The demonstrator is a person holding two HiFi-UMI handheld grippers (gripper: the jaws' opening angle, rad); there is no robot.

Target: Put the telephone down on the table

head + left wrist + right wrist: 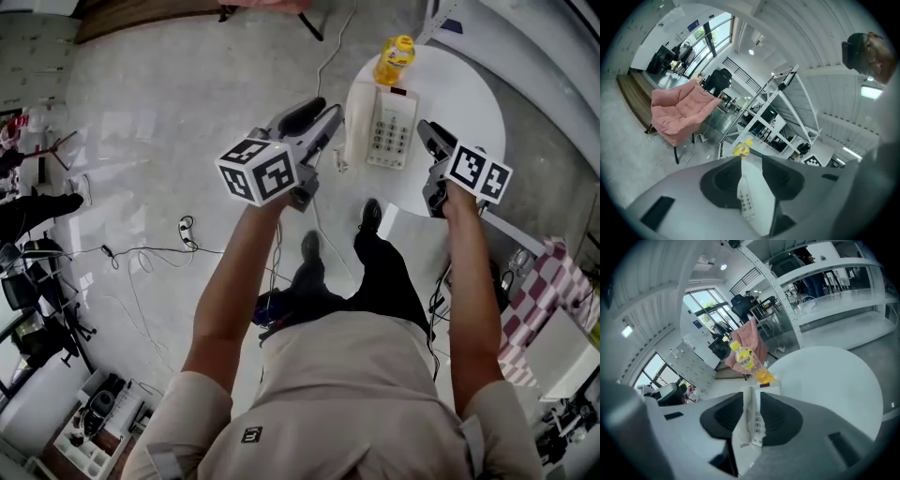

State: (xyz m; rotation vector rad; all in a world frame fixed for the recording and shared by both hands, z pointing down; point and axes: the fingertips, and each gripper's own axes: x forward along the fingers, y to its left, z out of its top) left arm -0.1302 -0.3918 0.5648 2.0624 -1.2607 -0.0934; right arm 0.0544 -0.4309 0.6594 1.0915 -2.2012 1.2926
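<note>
Between the jaws of the left gripper point(752, 174) nothing is clamped; they stand partly apart, released, and the telephone point(746, 202) shows through the gap, farther off. From the head view, the left gripper hangs clear of the telephone, which lies at its 3 o'clock, flat on the round white table point(459, 94), with the handset point(356, 117) seated along its 9 o'clock edge. The right gripper point(751, 416) is likewise unclenched and empty, a narrow gap between its jaws framing the telephone beyond; from the head view it is at the telephone's 3 o'clock, apart from it. A yellow bottle point(394, 58) stands on the table at the telephone's 12 o'clock, just beside it. On the floor at the telephone's 6 o'clock are the person's dark shoes point(370, 216), and loose cables point(187, 230) lie at the left gripper's 8 o'clock.
</note>
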